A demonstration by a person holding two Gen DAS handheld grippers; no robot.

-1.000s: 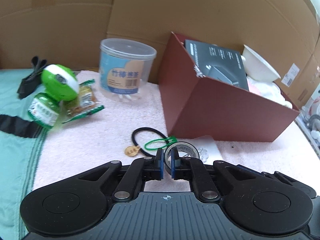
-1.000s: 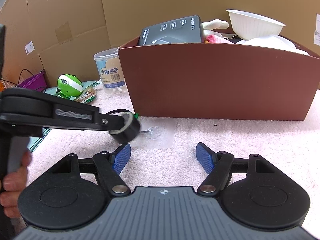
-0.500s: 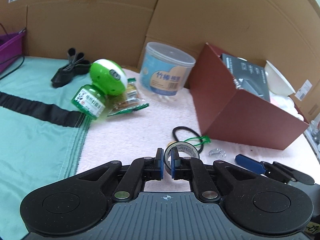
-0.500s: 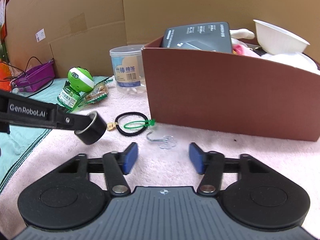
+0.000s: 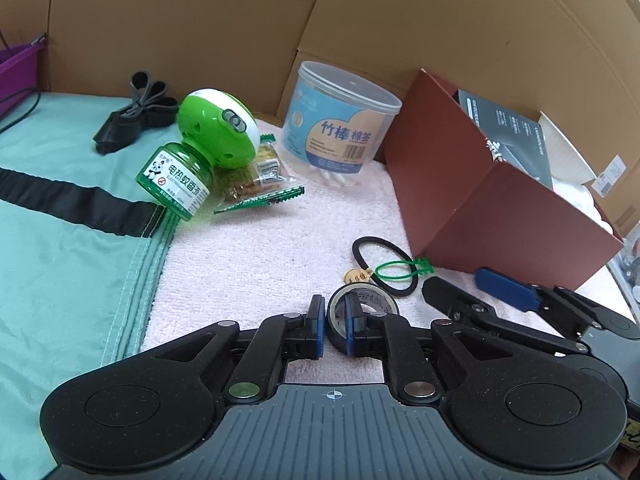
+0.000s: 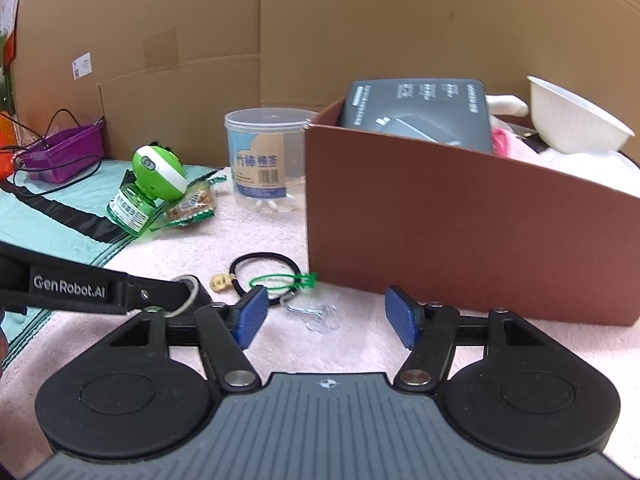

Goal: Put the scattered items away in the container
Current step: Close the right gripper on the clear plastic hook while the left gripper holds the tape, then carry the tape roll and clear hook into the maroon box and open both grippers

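The left claw (image 5: 334, 328) is gripping a black roll of electrical tape (image 5: 362, 304), pads pinched on the roll's wall with one pad inside the core; the roll is sitting low, just above the pink towel-covered surface (image 5: 272, 248). The right claw (image 6: 322, 318) is standing wide apart and holding nothing, hovering over a small clear plastic hook with a metal wire (image 6: 316, 314). The target, a dark red cardboard box (image 6: 460, 224), is standing to the right, already carrying a grey carton, a white bowl and pink cloth. Judgement: the step in hand is carrying the tape into the box. To do it well, the roll needs lifting clear above the box's near wall before travelling across, keeping the pinch firm since the grip is on a thin wall and the roll could swing. The right claw is sitting between tape and box, so the path should be going over it, or the right should be dropping onto the hook first. Still lying out: a black elastic hair tie (image 5: 380, 264) with a green plastic loop tag (image 5: 400, 270), a clear tub of cotton swabs (image 5: 340, 130), a green mosquito-repellent bottle with a round plug-in heater (image 5: 196, 160), and a green snack packet (image 5: 260, 184).
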